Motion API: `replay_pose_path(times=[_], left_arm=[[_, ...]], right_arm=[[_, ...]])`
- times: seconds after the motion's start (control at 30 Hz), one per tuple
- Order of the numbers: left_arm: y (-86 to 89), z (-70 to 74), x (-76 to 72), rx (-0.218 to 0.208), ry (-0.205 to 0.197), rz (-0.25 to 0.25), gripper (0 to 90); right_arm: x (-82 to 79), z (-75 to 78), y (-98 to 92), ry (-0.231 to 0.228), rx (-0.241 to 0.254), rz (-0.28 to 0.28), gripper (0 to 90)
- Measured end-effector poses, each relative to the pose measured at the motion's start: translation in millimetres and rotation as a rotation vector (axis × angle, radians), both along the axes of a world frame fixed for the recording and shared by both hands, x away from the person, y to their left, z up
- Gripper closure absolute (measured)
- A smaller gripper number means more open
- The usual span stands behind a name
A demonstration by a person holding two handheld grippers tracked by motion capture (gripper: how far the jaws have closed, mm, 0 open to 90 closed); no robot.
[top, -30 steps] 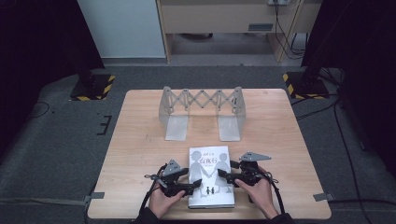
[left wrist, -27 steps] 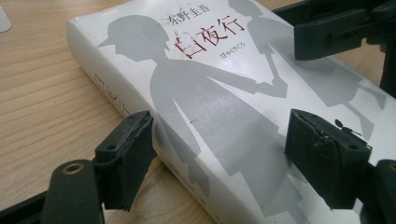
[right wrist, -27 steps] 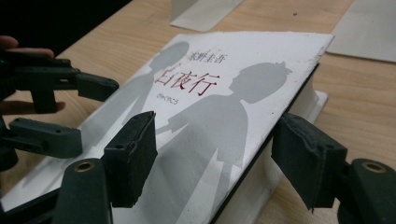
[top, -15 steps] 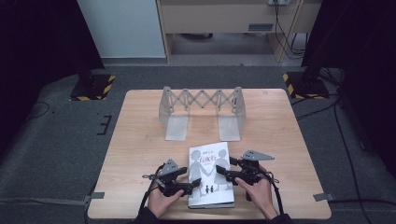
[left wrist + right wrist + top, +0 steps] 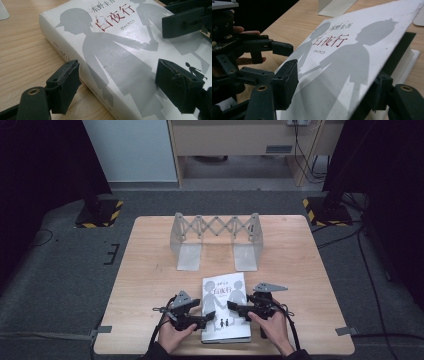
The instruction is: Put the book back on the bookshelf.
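A thick white book [image 5: 223,295] with grey silhouettes and red title characters lies near the table's front edge. My left gripper [image 5: 207,320] reaches over its spine side. In the left gripper view its jaws [image 5: 115,77] straddle the spine, one pad beside it over the table and the other above the cover; they have just been opening and press on nothing. My right gripper [image 5: 235,307] is at the opposite edge. Its jaws [image 5: 334,82] have been closing, with the lifted front cover [image 5: 352,57] slanting between them, one pad above and one beneath.
A folding metal rack [image 5: 215,237] with two flat end plates stands at the middle back of the wooden table [image 5: 150,270]. The book's page block [image 5: 409,62] lies under the raised cover. Black stands with striped bases [image 5: 100,212] sit on the floor beyond.
The book's front cover has risen at its right edge, with the right gripper under it. The left gripper has stayed at the spine with its jaws a little wider.
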State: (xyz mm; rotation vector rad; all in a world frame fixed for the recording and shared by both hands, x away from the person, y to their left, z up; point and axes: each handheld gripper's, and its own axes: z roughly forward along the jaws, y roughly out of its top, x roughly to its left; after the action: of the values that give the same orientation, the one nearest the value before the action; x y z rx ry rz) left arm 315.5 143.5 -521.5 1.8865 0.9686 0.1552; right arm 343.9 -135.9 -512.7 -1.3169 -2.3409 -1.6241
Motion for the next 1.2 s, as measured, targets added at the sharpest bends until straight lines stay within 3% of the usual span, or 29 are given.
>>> replay_pose_path(times=[0.5, 0.87, 1.2], left_arm=[[0.6, -0.6, 0.7, -0.002, 0.000, 0.002, 16.7], [1.2, -0.3, 0.7, -0.006, -0.007, 0.001, 15.7], [3.2, -1.2, 2.5, -0.023, 0.012, -0.005, 15.8]], right_arm=[[1.0, -3.7, 11.0, 0.026, 0.036, -0.015, 40.7], [1.0, 1.4, 12.2, 0.027, 0.019, -0.023, 43.9], [0.6, 3.8, 12.8, 0.043, 0.055, -0.023, 47.1]])
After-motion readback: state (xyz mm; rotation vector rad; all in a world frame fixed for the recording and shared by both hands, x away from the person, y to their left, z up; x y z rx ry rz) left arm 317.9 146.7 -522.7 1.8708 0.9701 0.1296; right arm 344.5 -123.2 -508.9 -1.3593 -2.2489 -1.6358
